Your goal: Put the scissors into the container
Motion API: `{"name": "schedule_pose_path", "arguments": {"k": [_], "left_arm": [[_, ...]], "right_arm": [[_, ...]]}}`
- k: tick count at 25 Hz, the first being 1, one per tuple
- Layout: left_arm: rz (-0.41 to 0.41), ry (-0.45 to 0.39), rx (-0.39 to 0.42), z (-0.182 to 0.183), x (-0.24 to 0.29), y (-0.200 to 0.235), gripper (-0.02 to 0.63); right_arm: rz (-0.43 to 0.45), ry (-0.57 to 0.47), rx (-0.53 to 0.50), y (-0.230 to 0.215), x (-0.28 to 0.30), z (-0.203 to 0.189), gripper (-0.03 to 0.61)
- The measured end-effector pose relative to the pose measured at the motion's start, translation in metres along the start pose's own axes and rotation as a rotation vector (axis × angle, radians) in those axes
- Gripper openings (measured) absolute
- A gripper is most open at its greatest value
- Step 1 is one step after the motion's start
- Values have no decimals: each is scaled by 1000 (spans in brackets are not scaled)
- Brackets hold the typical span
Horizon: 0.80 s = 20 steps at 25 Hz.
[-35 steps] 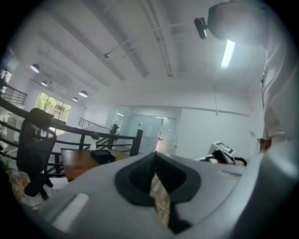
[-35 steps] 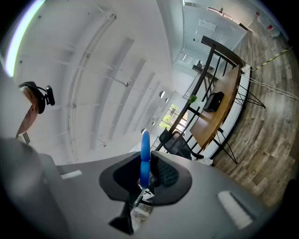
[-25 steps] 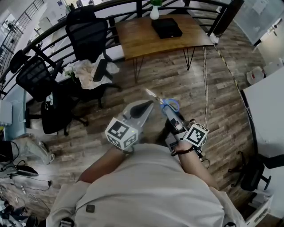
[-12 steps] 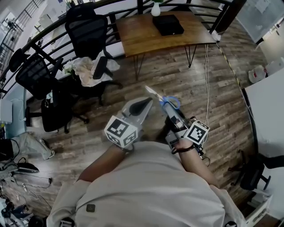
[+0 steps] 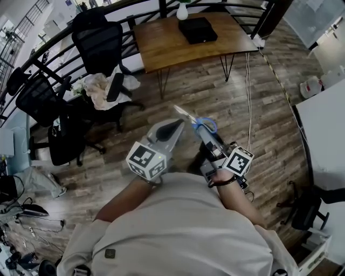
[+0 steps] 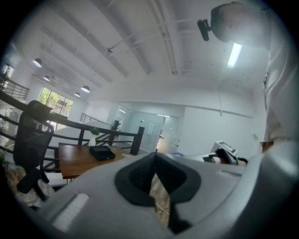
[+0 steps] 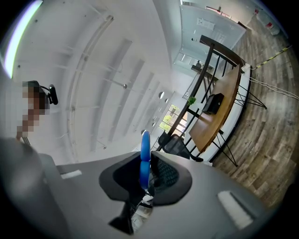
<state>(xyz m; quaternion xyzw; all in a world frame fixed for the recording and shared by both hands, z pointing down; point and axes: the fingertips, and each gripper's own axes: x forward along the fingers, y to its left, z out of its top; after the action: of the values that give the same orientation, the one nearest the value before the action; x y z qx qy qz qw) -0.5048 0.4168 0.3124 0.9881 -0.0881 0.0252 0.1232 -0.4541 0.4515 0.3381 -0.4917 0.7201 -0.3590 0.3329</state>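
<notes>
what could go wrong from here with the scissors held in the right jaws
1. The right gripper pinches the scissors only at the blue handle, with the blades sticking out past the jaws; they might pivot or slip out.
2. The blades sit close to the left gripper, whose jaws are shut and empty; a knock could dislodge them.
3. A cable trails across the floor by the table, possibly a trip hazard.

Wood-plank floor (image 5: 226, 108) underfoot. A wooden bench (image 5: 178, 46) on thin black legs carries a black box (image 5: 198, 29) and a white vase (image 5: 183, 11), close to a black railing (image 6: 136, 140). Two black office chairs (image 5: 99, 40) stand to the left. A white cable (image 5: 249, 91) trails over the planks, and a strip light (image 6: 234, 54) glows overhead
</notes>
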Motion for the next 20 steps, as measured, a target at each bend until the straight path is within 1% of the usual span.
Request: {"name": "schedule_pose_path", "arguments": {"k": [7, 9, 11, 16, 20], "left_arm": [[-11, 9, -16, 0, 58, 4, 3], [-12, 9, -22, -1, 78, 5, 3], [-13, 11, -20, 0, 101, 4, 3], [-5, 9, -18, 6, 155, 7, 3], [-11, 15, -11, 8, 198, -4, 3]], "right_arm": [[5, -1, -1, -30, -3, 45, 58], [-1, 1, 15, -44, -5, 60, 58], [-6, 1, 30, -58, -8, 78, 58], [3, 9, 30, -83, -11, 124, 58], [-2, 6, 39, -103, -26, 159, 58]]}}
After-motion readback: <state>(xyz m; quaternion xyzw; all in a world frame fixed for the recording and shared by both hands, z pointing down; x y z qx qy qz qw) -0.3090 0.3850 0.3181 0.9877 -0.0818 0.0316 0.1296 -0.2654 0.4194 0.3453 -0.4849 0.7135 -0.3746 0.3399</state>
